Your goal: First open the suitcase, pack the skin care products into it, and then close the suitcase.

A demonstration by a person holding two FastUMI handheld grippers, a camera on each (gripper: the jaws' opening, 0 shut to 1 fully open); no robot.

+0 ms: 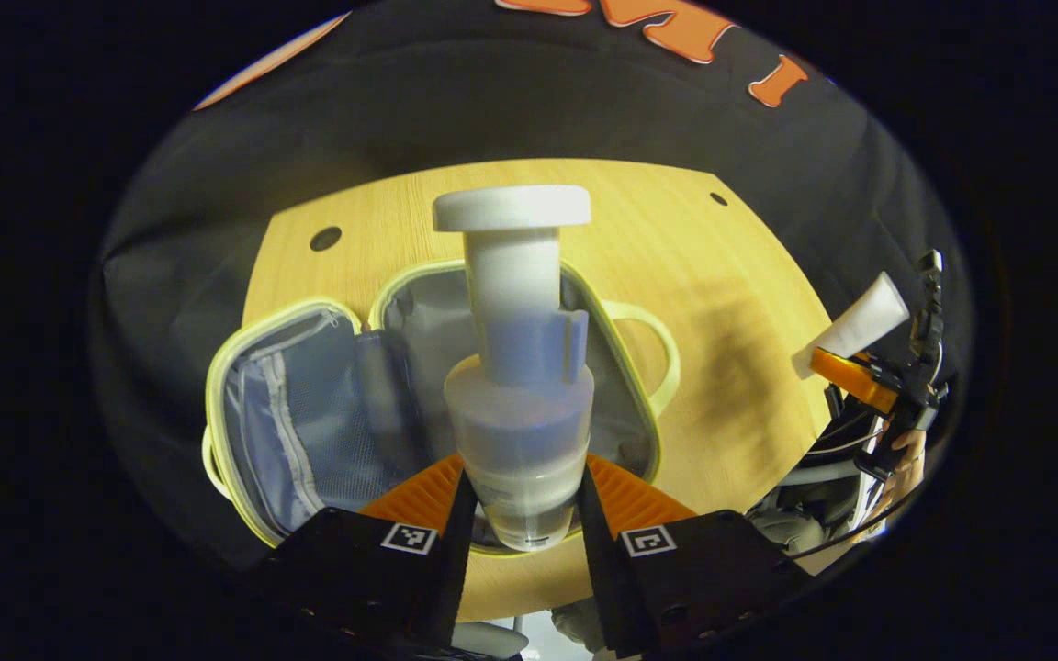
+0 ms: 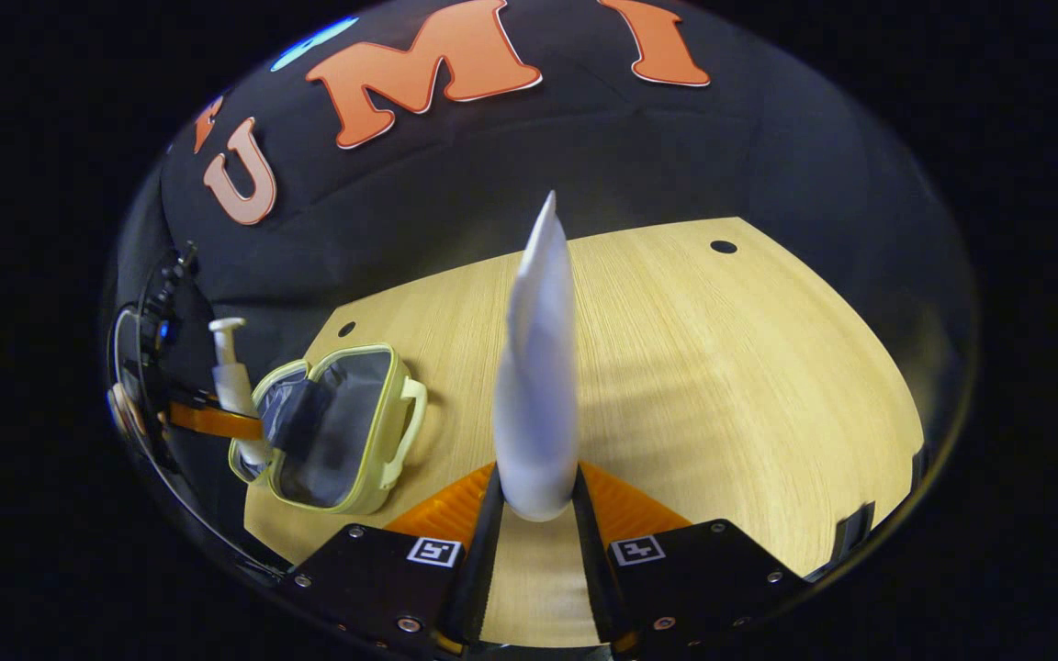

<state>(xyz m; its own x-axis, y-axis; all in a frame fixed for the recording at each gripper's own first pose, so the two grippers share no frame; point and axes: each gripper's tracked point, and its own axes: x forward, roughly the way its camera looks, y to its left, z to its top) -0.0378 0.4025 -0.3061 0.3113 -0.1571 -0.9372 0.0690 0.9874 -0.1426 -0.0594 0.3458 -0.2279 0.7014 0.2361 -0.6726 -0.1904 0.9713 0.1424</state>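
Table (image 2: 722, 386) of pale wood grain, with small round holes near its far edge, carried the suitcase (image 1: 290, 413), which lay open: two rounded halves with pale green rims, grey mesh lining and a loop handle (image 1: 653, 353). The left claw (image 1: 522, 500) pinched a frosted cylindrical pump bottle (image 1: 520, 404) with a flat white cap, held upright above the open case. The right claw (image 2: 536, 500) pinched a smooth white tapered tube (image 2: 538, 367) over bare wood, well apart from the case.
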